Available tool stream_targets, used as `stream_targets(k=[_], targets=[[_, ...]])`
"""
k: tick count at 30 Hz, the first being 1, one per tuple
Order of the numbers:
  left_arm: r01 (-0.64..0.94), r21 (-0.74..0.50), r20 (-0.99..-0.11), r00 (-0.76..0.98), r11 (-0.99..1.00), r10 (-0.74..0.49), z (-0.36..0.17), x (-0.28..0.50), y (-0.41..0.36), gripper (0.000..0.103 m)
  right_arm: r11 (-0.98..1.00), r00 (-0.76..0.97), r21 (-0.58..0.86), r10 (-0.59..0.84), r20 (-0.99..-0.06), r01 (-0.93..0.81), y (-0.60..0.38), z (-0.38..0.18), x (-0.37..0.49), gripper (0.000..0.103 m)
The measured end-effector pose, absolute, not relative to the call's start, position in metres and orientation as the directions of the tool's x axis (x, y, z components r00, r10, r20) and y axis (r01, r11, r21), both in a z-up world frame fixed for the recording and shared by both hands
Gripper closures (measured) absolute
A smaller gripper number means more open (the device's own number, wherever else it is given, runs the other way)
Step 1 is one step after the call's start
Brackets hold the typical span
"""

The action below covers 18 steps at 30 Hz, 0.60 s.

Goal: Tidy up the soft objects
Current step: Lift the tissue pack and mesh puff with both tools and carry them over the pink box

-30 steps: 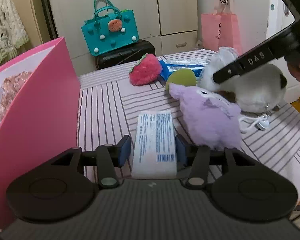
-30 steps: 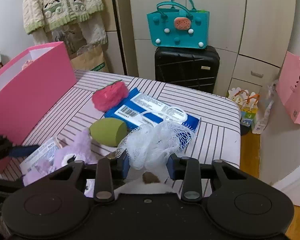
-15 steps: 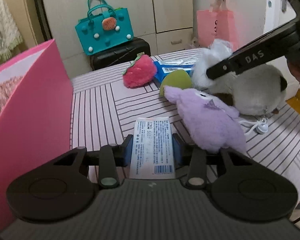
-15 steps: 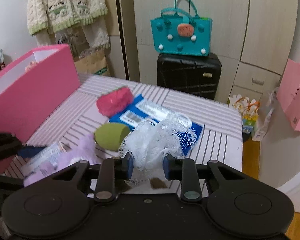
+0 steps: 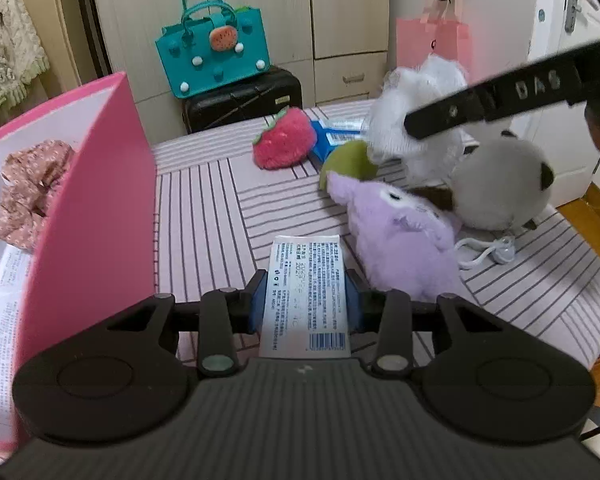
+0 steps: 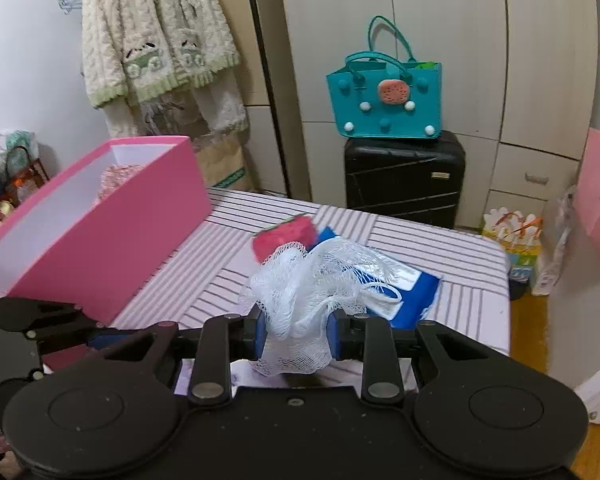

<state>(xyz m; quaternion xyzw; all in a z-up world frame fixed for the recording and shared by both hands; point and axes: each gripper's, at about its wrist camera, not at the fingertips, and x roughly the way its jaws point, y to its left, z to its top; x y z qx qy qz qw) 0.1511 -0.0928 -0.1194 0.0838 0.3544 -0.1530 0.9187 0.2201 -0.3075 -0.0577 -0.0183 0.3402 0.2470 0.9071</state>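
My left gripper [image 5: 305, 300] is shut on a white printed packet [image 5: 306, 280], low over the striped table [image 5: 204, 216]. A purple plush [image 5: 404, 240] lies just to its right, with a grey-and-white plush [image 5: 500, 184] behind it. My right gripper [image 6: 296, 332] is shut on a white mesh bath puff [image 6: 300, 284], held above the table. In the left wrist view the puff [image 5: 420, 120] hangs at one black right finger [image 5: 480, 108]. A red strawberry plush [image 5: 284, 144] and a green sponge [image 5: 348, 164] lie farther back. The open pink box [image 5: 100, 200] stands at the left.
Pink floral fabric [image 5: 32, 184] lies inside the box. A blue packet [image 6: 416, 292] lies near the table's far right edge. Beyond the table stand a black suitcase [image 6: 404, 176] with a teal bag [image 6: 384, 104] on it, and wardrobe doors.
My left jaws closed onto the white packet. My right gripper squeezed the mesh puff and lifted it off the table, up and away from the plush toys.
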Motion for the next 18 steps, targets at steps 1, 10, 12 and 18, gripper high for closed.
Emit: stream_targets(k=[1, 10, 12, 18], targets=[[0.342, 0.045, -0.673, 0.705, 0.939, -0.224, -0.116, 0.15, -0.092, 0.065, 0.875, 0.641, 0.144, 0.442, -0.627, -0.462, -0.307, -0.058, 0.218, 0.07], [0.39, -0.014, -0.668, 0.682, 0.921, -0.299, -0.095, 0.134, -0.079, 0.065, 0.848, 0.638, 0.147, 0.487, -0.596, -0.51, -0.291, -0.053, 0.187, 0.07], [0.406, -0.03, -0.672, 0.669, 0.914, -0.319, -0.091, 0.132, -0.076, 0.065, 0.84, 0.639, 0.141, 0.497, -0.588, -0.524, -0.288, -0.046, 0.179, 0.07], [0.454, -0.073, -0.695, 0.615, 0.888, -0.372, -0.08, 0.124, -0.068, 0.065, 0.825, 0.628, 0.12, 0.506, -0.591, -0.552, -0.281, -0.033, 0.158, 0.07]])
